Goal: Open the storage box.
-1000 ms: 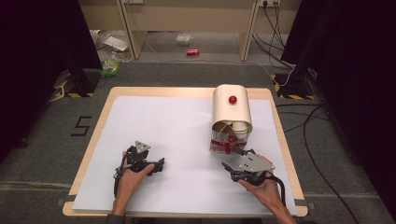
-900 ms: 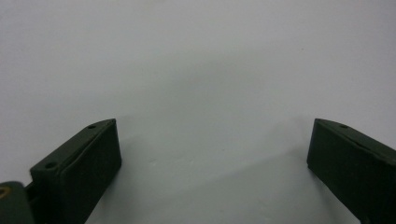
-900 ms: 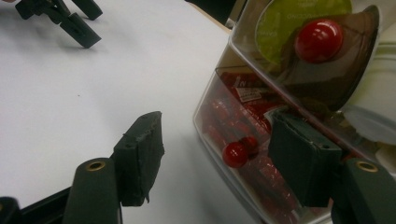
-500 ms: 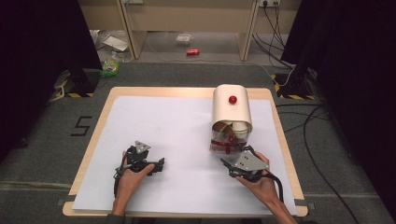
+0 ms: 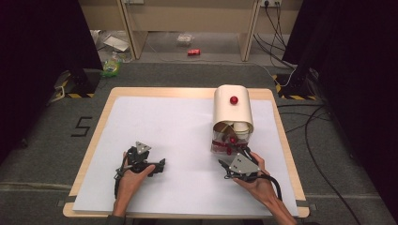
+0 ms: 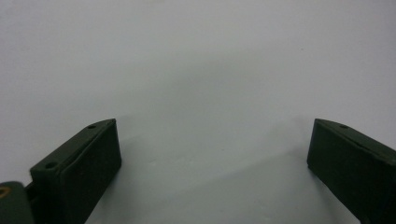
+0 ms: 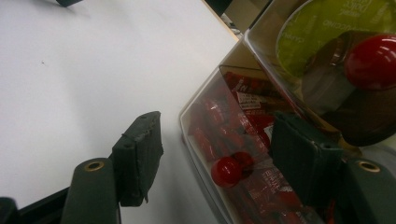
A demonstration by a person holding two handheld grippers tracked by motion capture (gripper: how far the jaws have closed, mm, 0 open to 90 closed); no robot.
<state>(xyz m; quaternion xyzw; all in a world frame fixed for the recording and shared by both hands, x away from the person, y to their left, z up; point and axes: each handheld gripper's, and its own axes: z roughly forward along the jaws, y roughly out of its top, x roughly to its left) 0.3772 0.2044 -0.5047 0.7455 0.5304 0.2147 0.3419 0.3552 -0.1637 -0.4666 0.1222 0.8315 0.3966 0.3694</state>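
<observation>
Left tool (image 5: 157, 165) rests on the white sheet (image 5: 178, 131) near the front left of the tabletop (image 5: 105, 108), jaws wide with nothing between them; in the left gripper view both pads (image 6: 88, 163) frame bare sheet. Going right, the middle of the sheet has nothing on it. Further right stands the box (image 5: 233, 110), a cream bin with a domed roll-top lid and a red knob (image 5: 233, 99) on top; its clear lower front (image 5: 227, 143) shows red packets inside and carries a second, lower red knob (image 7: 226, 171). Right tool (image 5: 228, 164) sits at the box's near side, just beside the clear front, jaws spread wide and holding nothing. In the right gripper view the lower knob lies ahead, between the two jaws, nearer the right pad (image 7: 303, 158); can't tell whether that pad touches the front. The box lies straight ahead of the right tool, away from the person, long axis running front to back. The right hand (image 5: 256, 180) is far nearer than the left, which is well apart. Likely next: advance the right tool slightly and close on the lower knob to lift the front.
</observation>
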